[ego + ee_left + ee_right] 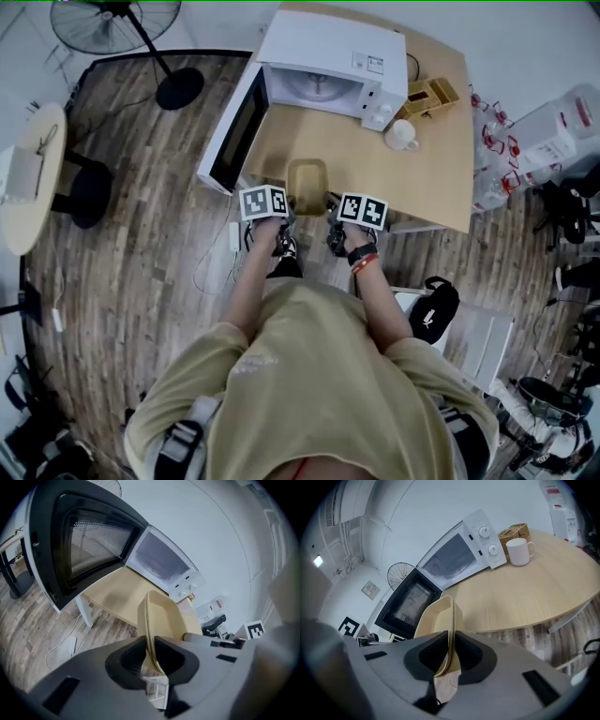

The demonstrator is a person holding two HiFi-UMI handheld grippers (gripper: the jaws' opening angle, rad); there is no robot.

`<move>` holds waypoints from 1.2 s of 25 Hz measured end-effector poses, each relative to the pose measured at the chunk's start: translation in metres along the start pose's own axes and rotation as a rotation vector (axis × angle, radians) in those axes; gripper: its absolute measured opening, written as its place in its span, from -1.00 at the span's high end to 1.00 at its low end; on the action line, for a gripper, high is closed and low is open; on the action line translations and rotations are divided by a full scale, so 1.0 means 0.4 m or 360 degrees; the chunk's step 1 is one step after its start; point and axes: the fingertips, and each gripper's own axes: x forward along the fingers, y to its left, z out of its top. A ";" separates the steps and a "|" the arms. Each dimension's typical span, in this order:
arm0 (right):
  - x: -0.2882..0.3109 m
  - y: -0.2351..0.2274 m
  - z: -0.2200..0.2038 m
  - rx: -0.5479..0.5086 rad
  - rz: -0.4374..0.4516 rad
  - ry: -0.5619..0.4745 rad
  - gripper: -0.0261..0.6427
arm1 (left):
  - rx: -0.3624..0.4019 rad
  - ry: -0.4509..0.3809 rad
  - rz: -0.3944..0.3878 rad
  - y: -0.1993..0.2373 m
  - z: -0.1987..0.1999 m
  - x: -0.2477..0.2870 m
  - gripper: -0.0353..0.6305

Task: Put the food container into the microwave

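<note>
A tan food container [307, 185] hangs at the table's near edge, in front of the white microwave [333, 66], whose door [232, 130] stands swung open to the left. My left gripper [281, 223] is shut on the container's left rim [149, 634]. My right gripper [330, 223] is shut on its right rim [449, 634]. Each gripper view shows the thin rim pinched between dark pads. The microwave's cavity [314, 87] shows empty in the head view.
A white mug [401, 135] and a small wooden box [428, 95] sit on the wooden table [422, 178] right of the microwave. A fan [122, 23] stands on the floor at the left. A round side table [28, 178] is far left.
</note>
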 end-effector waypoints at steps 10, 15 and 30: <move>0.116 0.013 0.141 0.0099 -0.0067 -0.0079 0.76 | 0.0120 0.0071 -0.0023 0.023 0.172 0.061 0.69; 0.127 0.000 0.188 0.0137 -0.0122 -0.0144 0.76 | 0.0149 0.0054 -0.0075 0.006 0.245 0.089 0.69; 0.224 -0.019 0.393 0.0049 -0.0164 -0.0226 0.76 | 0.0197 -0.0048 -0.0015 -0.016 0.455 0.190 0.69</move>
